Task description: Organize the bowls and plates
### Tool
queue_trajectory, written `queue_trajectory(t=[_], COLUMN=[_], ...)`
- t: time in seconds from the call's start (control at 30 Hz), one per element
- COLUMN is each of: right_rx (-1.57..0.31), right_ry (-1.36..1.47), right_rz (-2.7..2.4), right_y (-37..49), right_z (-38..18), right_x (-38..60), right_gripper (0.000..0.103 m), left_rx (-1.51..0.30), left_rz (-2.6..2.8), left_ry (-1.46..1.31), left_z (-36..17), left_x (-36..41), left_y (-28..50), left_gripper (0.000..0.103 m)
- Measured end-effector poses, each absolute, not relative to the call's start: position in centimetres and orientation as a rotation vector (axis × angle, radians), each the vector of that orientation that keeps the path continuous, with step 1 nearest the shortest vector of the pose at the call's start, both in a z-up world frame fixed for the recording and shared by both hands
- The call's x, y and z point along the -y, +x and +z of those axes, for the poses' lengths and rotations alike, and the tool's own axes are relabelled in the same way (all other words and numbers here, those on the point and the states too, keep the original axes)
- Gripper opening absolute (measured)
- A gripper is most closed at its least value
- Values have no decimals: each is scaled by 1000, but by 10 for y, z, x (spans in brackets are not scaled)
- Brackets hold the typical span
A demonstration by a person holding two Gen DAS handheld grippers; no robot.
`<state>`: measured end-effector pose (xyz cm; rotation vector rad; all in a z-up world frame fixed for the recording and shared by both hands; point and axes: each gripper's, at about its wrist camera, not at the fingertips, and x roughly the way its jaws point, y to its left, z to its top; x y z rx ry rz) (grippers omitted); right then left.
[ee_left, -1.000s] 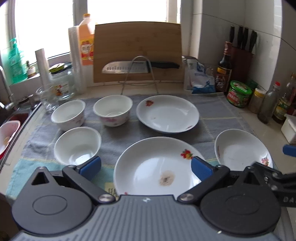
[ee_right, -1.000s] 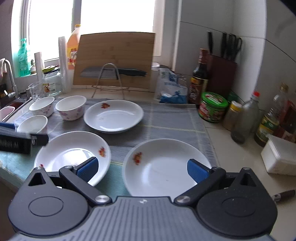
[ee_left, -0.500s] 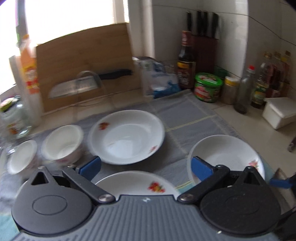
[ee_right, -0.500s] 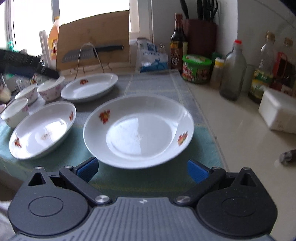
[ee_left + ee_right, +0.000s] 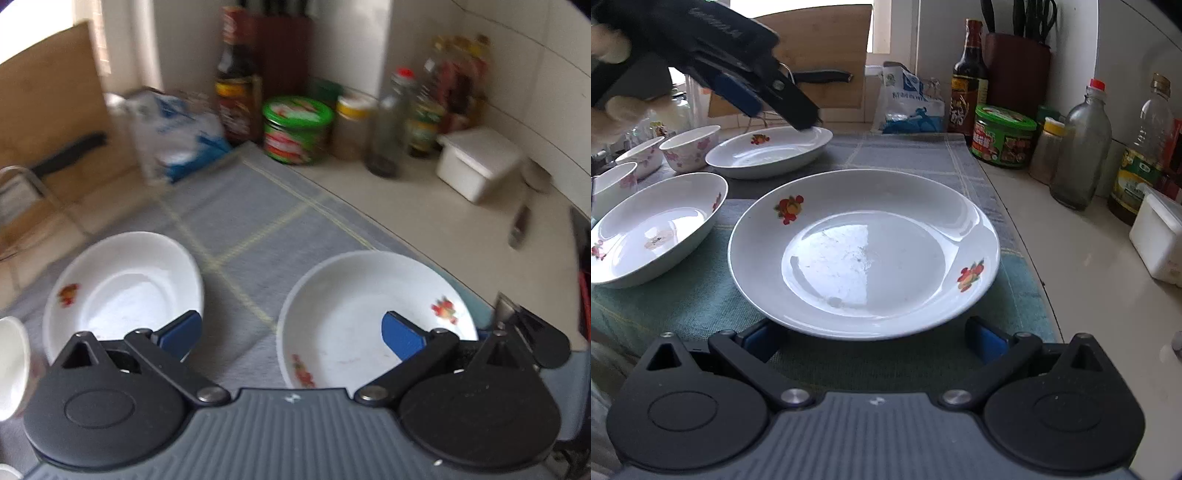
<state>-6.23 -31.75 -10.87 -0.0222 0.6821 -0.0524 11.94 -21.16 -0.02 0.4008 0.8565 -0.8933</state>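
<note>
Three white fruit-print plates and several small bowls lie on a grey-green cloth (image 5: 683,302). In the right wrist view the near plate (image 5: 864,251) fills the centre. My right gripper (image 5: 875,338) is open, low at its near rim, one finger at each side. The left plate (image 5: 653,229) and the far plate (image 5: 768,153) lie beyond. My left gripper (image 5: 798,114) hovers above the far plate's right rim. In the left wrist view my left gripper (image 5: 291,330) is open above the cloth, between the far plate (image 5: 122,284) and the near plate (image 5: 373,317).
Floral bowls (image 5: 689,147) stand at the left. Along the back wall are a cutting board (image 5: 820,48), a blue-white bag (image 5: 908,103), a sauce bottle (image 5: 967,77), a green jar (image 5: 1003,136) and glass bottles (image 5: 1080,147). A white box (image 5: 1158,236) sits on the right counter.
My left gripper has swung right, from the left plate and bowls to the far and near plates. My right gripper has dropped and closed in on the near plate's rim. Both stay open.
</note>
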Motion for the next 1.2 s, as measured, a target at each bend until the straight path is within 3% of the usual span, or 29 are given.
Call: queue_trajectory(t=[0.33,0.67,1.2], right_rx=[-595,-628,-671], right_ry=[-29,-56,-77], right_rz=[-42,-3,12], right_y=[-71,-63,-53], right_z=[-116,-114,-110], right_x=[319,320,319], right_gripper=[103,103,103], left_rx=[-1008,-1123,-1250], left_rz=[-1062,-1128,-1207], left_ry=[489,504,531], left_z=[-31,-57,-66], left_x=[265,285,295], left_y=[141,155,170], left_gripper=[102,94,94])
